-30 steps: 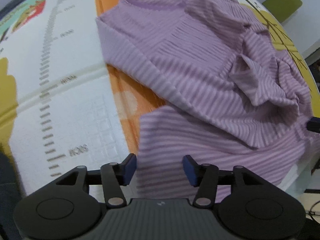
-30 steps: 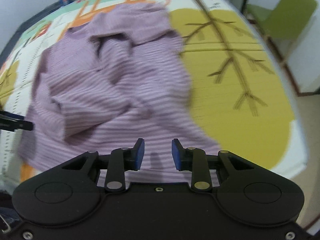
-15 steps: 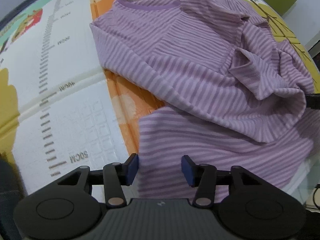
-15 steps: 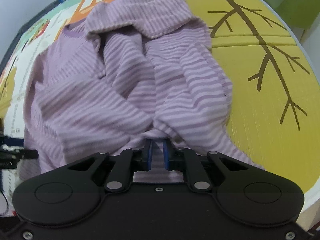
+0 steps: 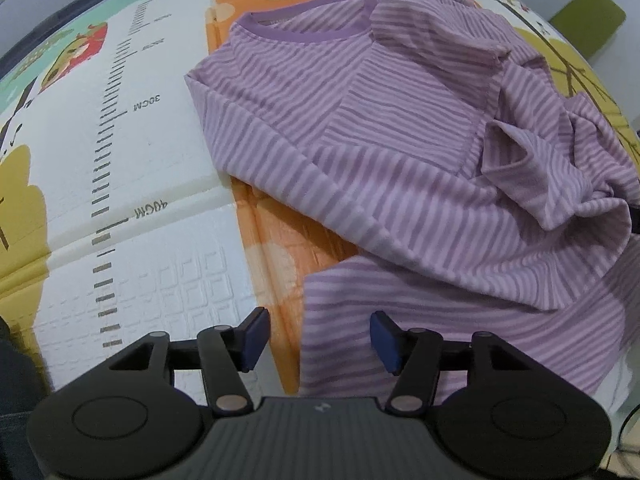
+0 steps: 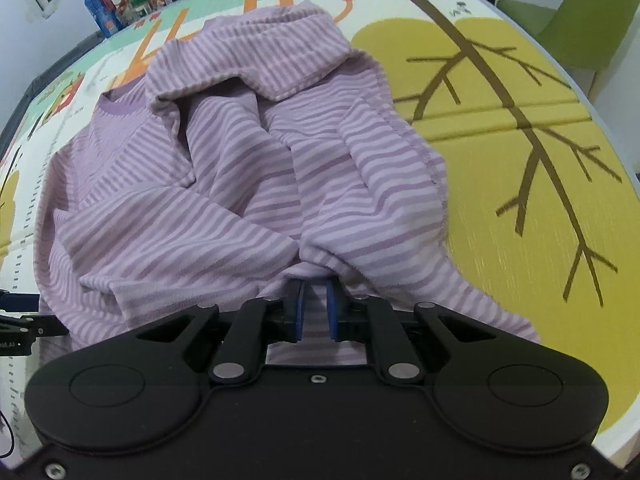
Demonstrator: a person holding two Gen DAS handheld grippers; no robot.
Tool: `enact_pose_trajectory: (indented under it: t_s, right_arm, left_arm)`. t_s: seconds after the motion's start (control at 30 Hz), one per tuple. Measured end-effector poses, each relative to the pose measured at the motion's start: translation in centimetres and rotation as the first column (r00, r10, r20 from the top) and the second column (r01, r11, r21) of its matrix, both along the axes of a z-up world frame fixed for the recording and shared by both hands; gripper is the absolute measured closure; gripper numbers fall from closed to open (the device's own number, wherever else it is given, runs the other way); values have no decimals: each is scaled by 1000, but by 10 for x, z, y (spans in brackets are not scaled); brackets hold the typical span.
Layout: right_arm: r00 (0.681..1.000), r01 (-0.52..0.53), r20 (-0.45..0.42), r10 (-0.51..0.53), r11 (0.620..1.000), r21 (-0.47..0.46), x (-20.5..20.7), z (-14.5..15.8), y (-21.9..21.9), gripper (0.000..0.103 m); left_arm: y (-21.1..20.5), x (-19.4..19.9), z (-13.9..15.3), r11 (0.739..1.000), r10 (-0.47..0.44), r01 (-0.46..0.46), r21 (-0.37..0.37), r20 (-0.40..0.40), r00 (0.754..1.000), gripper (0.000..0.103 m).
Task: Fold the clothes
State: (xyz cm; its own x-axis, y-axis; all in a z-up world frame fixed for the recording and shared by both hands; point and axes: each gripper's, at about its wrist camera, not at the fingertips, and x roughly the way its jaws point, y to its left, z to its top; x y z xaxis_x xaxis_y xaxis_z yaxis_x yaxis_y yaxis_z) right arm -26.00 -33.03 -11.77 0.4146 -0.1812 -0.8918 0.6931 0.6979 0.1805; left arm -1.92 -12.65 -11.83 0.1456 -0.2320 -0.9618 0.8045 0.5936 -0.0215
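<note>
A purple striped long-sleeved shirt (image 5: 400,168) lies crumpled on a printed play mat (image 5: 152,208), collar at the far side. My left gripper (image 5: 320,338) hovers over the shirt's near-left hem corner. Its jaws are opening; the corner's edge lies between the fingers, and the pads do not press on it. My right gripper (image 6: 315,306) is shut on a bunched fold of the shirt (image 6: 248,184) near its right side, and cloth shows between the blue pads (image 6: 298,308). A folded-over sleeve lies across the top of the shirt.
The mat (image 6: 520,168) shows a ruler scale, an orange giraffe and a yellow tree. A green chair (image 6: 580,28) stands past the table's far-right edge. Boxes and bottles (image 6: 120,8) crowd the far end. The left gripper's tip (image 6: 20,316) shows at the left edge of the right wrist view.
My right gripper came down onto the shirt and shut on a fold of it. My left gripper stayed over the hem corner and its jaws widened a little.
</note>
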Motion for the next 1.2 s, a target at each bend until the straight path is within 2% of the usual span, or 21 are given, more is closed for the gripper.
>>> enact_pose_trajectory:
  t_s: [0.2, 0.37, 0.53, 0.67, 0.83, 0.97, 1.2]
  right_arm:
    - [1000, 19, 23, -19, 1000, -17, 4, -3, -5, 93]
    - [999, 32, 22, -32, 999, -23, -2, 4, 2, 92]
    - [995, 58, 76, -57, 998, -2, -16, 20, 10, 85]
    - [991, 43, 130, -41, 999, -15, -19, 38, 21, 71]
    - [988, -19, 151, 28, 998, -60, -5, 50, 41, 70]
    - [989, -31, 144, 35, 999, -35, 3, 43, 48, 70]
    - [990, -1, 143, -2, 1000, 21, -8, 29, 50, 70]
  left_arm:
    - [-1, -2, 1, 999, 31, -31, -12, -2, 1000, 40]
    - [4, -2, 2, 1000, 15, -15, -12, -6, 1000, 42]
    - [12, 1, 17, 999, 15, -15, -48, 0, 1000, 42]
    - [12, -2, 36, 995, 7, -5, -102, 12, 1000, 40]
    - [-2, -7, 55, 977, -35, 29, -213, -26, 999, 33]
    - [-23, -12, 56, 964, -56, 30, -263, -90, 994, 32]
    - [-60, -18, 37, 975, -31, -3, -223, -150, 988, 33]
